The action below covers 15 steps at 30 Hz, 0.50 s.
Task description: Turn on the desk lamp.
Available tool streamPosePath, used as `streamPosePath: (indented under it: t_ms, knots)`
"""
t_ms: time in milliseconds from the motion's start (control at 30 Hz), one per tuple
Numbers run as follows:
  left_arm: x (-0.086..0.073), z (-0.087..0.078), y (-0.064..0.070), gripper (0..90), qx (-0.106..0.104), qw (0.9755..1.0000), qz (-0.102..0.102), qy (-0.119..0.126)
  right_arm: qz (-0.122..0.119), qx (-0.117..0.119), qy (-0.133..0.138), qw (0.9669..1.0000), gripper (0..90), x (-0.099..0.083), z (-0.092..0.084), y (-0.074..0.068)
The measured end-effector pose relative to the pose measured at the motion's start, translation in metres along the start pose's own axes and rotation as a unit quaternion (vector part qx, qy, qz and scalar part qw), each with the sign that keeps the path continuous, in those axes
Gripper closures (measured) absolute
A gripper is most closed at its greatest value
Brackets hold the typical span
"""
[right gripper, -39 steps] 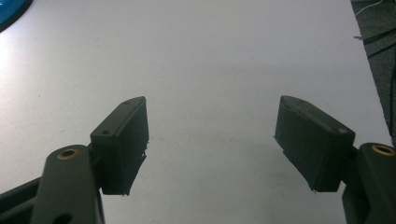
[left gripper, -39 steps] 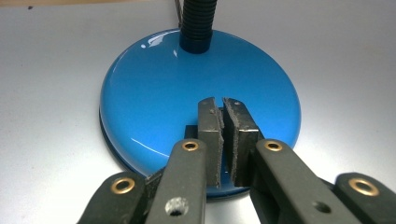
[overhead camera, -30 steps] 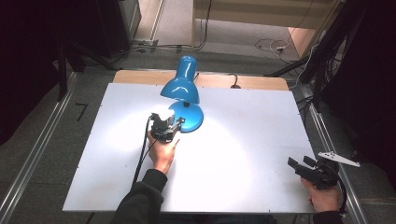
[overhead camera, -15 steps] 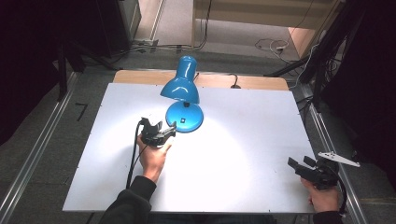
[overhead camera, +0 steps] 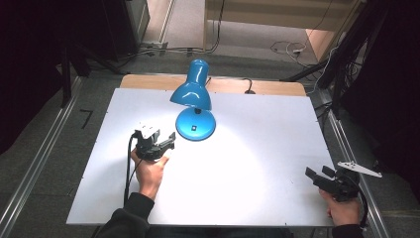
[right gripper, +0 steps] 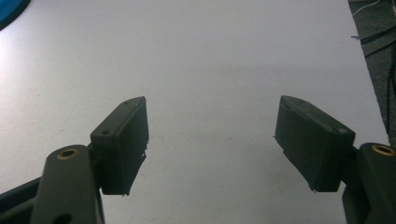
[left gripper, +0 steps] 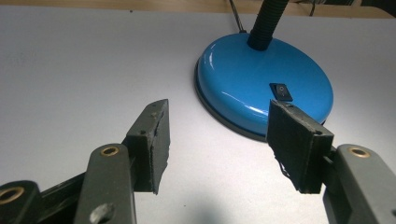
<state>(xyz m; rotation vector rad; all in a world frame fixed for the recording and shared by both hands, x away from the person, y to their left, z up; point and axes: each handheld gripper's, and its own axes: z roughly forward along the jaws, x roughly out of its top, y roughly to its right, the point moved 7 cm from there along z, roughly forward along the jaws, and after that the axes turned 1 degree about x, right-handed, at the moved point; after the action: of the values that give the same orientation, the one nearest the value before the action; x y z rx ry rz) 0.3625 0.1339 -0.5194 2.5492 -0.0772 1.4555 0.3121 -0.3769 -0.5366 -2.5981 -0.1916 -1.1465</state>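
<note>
Shining down on the white table (overhead camera: pixel 257 168), the blue lamp (overhead camera: pixel 194 101) stands toward the far edge, its round base (overhead camera: pixel 196 124) flat on the top and its shade (overhead camera: pixel 191 91) leaning over it. A small black switch (left gripper: pixel 281 91) sits on the base. The left gripper (overhead camera: pixel 171 141) rests just beside the base, on its near left, apart from it. Its jaws have just been opening and now stand fairly wide with nothing between them but bare table; in the left gripper view the base lies beyond the right-hand jaw. The right gripper (overhead camera: pixel 317 174) is well away at the near right corner, jaws spread wide over bare table, holding nothing.
</note>
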Motion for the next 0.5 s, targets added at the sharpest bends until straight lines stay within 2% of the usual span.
streamPosePath:
  t_ms: [133,233,500]
  knots:
    - [-0.004,-0.005,-0.003,39.5,0.0,1.0,-0.001,-0.002,-0.001,0.001,-0.001,1.0,24.3,0.0,0.0,0.0]
    - [-0.006,-0.009,-0.005,38.7,0.004,1.0,0.007,-0.005,-0.001,0.001,0.0,1.0,24.3,0.0,0.0,0.0]
    - [-0.008,-0.022,-0.015,38.5,0.011,0.9999,0.001,0.0,-0.002,0.0,0.0,1.0,24.3,0.0,-0.001,0.0]
